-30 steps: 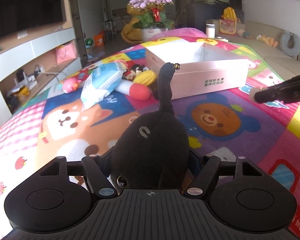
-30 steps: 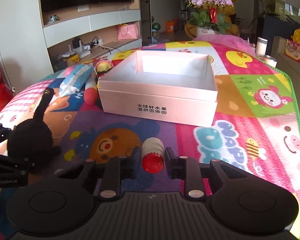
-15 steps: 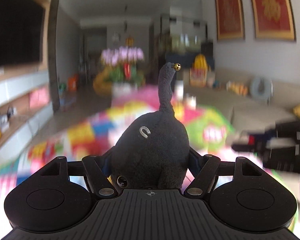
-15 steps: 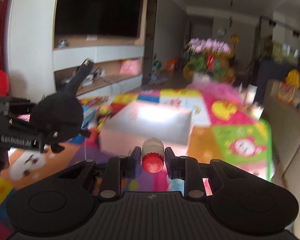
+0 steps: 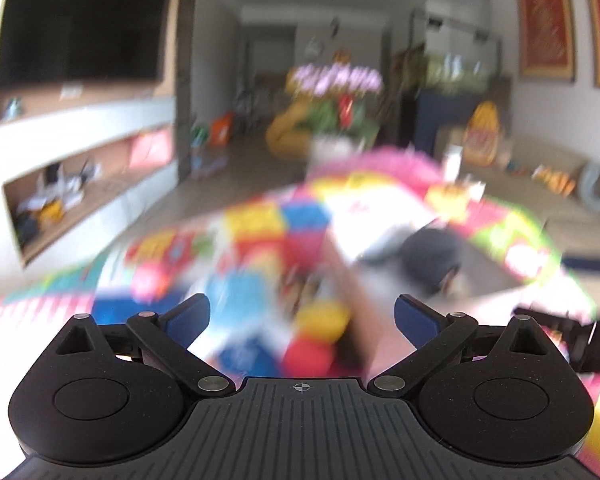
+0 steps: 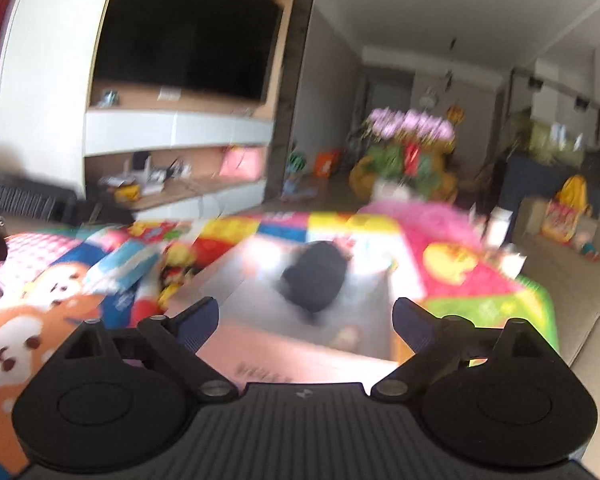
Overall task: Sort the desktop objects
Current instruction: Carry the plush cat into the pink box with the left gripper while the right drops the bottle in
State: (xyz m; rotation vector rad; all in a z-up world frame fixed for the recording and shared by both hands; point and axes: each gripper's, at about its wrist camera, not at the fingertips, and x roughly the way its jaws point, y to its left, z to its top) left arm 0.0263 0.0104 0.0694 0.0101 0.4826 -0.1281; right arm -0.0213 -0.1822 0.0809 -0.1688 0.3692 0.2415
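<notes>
Both views are motion-blurred. My left gripper (image 5: 302,314) is open and empty above the table. My right gripper (image 6: 306,316) is open and empty over the pink box (image 6: 300,360). The black plush toy (image 6: 314,276) lies inside the box; it also shows in the left wrist view (image 5: 430,264). A small pale blur (image 6: 346,336) lies in the box near its front wall; I cannot tell what it is. My right gripper shows at the right edge of the left wrist view (image 5: 560,328).
A blue-white packet (image 6: 120,268), a yellow toy (image 5: 320,320) and a red toy (image 5: 306,356) lie left of the box on the colourful cartoon mat (image 6: 460,272). A flower pot (image 6: 404,156) stands beyond the table's far end.
Both grippers have opened. The black plush toy has left my left gripper and now lies in the box. The red-capped bottle has left my right gripper.
</notes>
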